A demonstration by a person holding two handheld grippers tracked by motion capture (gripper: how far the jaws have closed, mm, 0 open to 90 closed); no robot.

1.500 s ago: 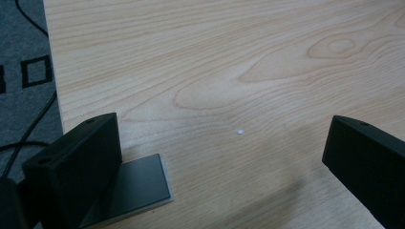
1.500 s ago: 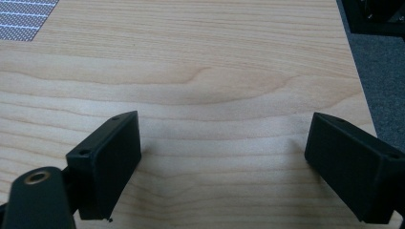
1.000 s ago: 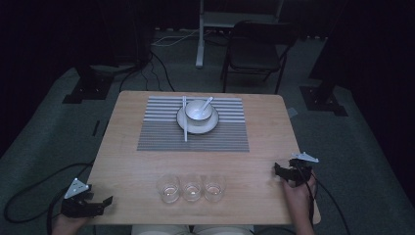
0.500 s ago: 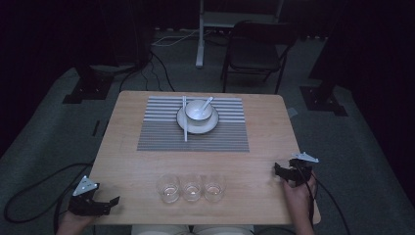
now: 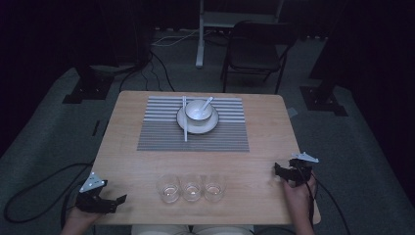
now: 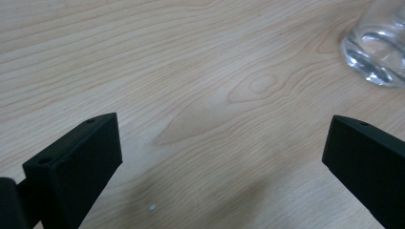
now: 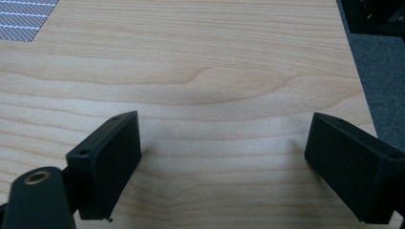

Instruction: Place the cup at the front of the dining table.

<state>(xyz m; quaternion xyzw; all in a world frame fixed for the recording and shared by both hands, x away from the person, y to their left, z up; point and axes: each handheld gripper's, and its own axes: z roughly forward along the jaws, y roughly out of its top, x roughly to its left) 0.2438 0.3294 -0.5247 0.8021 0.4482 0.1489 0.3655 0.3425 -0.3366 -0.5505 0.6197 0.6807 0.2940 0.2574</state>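
Three clear glasses (image 5: 192,187) stand in a row near the table's front edge. A white bowl (image 5: 198,110) with a spoon (image 5: 207,103) in it sits on a white plate (image 5: 211,126) on a grey striped placemat (image 5: 161,132), with a white stick (image 5: 185,128) lying beside the bowl. My left gripper (image 5: 114,202) is at the front left corner, open and holding nothing. In the left gripper view its open jaws (image 6: 222,143) hover over bare wood, with one glass (image 6: 377,47) ahead to the right. My right gripper (image 5: 279,173) rests open and holds nothing at the table's right edge (image 7: 224,138).
The wooden table (image 5: 274,132) has bare wood between the placemat and the glasses. A black chair (image 5: 257,51) and a white stand leg (image 5: 199,36) are behind the table. Cables (image 5: 44,181) trail over the grey floor. A placemat corner (image 7: 24,19) appears in the right gripper view.
My left gripper has slid a little to the right, in over the table's front left corner. The right gripper and the tableware have stayed put.
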